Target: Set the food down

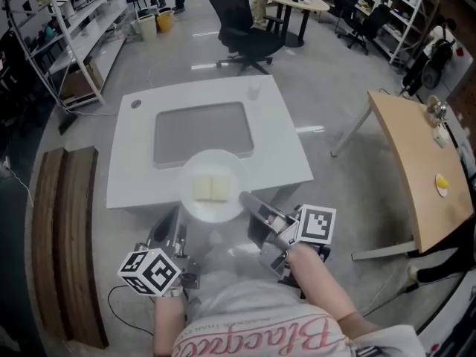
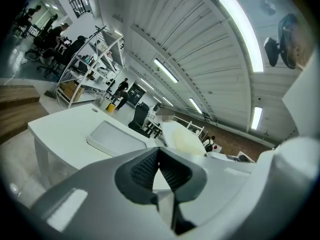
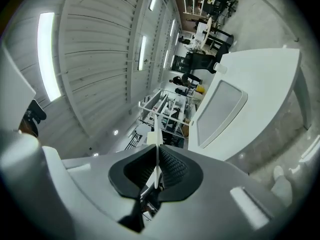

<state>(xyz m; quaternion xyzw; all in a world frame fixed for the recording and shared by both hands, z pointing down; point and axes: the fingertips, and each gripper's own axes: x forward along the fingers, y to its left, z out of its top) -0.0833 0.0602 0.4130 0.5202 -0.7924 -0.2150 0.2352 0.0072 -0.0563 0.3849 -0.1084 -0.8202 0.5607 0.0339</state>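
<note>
A round white plate [image 1: 195, 207] carries two pale yellow slices of food [image 1: 212, 188]. It hangs over the near edge of the white table [image 1: 286, 143]. My right gripper [image 1: 248, 198] is shut on the plate's right rim. In the right gripper view, the plate [image 3: 155, 134] shows edge-on as a thin white line pinched between the ribbed pads of that gripper [image 3: 156, 166]. My left gripper [image 1: 163, 230] hangs low at the left, below the table edge. It [image 2: 159, 164] is shut with nothing in it, and the plate [image 2: 182, 139] shows beyond it.
A grey tray [image 1: 202, 132] is set into the tabletop beyond the plate. A small white cup [image 1: 254, 89] stands at the table's far edge. A black office chair [image 1: 245, 21] is behind the table. Wooden benches [image 1: 63, 236] lie left, a wooden table [image 1: 413, 162] right.
</note>
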